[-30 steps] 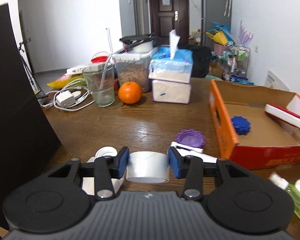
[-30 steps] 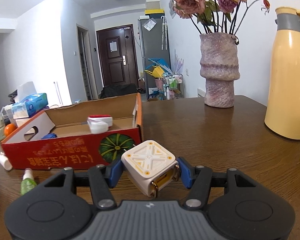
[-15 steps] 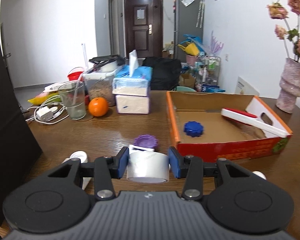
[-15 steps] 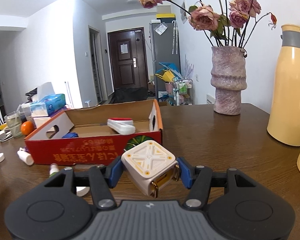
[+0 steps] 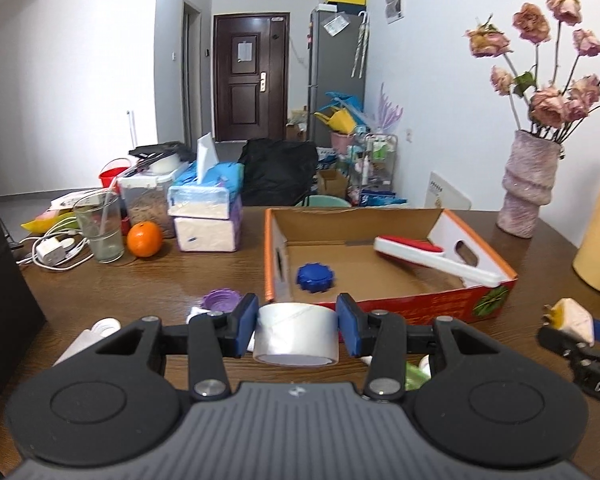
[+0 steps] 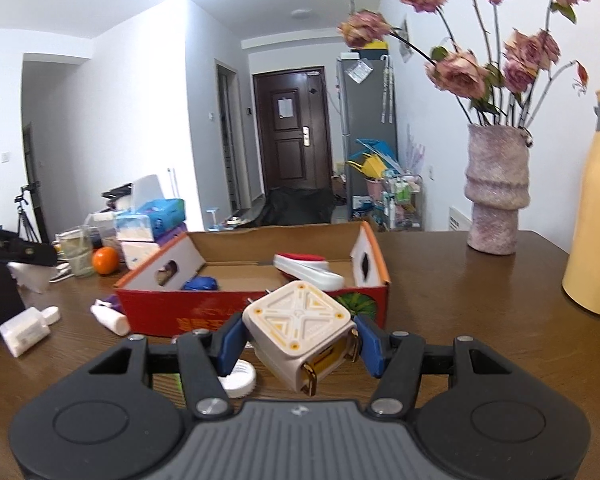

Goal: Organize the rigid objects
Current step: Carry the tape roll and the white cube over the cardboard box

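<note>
My left gripper [image 5: 297,330] is shut on a white tape roll [image 5: 296,334], held above the table just short of the red cardboard box [image 5: 420,304]. The box holds a blue cap [image 5: 315,277] and a white and red lint brush [image 5: 432,258]. My right gripper [image 6: 298,340] is shut on a white cube charger [image 6: 300,330] with yellow marks, in front of the same box [image 6: 204,314]. The right gripper and charger [image 5: 570,320] also show at the right edge of the left wrist view.
A purple cap [image 5: 220,300] and white bottles [image 6: 110,318] lie on the table left of the box. A glass [image 5: 100,228], orange [image 5: 144,239] and tissue packs [image 5: 206,216] stand at the back left. A vase [image 6: 496,188] and a yellow thermos [image 6: 596,208] stand at the right.
Both grippers have risen and moved towards the box with their loads. The left view has swung right, so the box now lies straight ahead.
</note>
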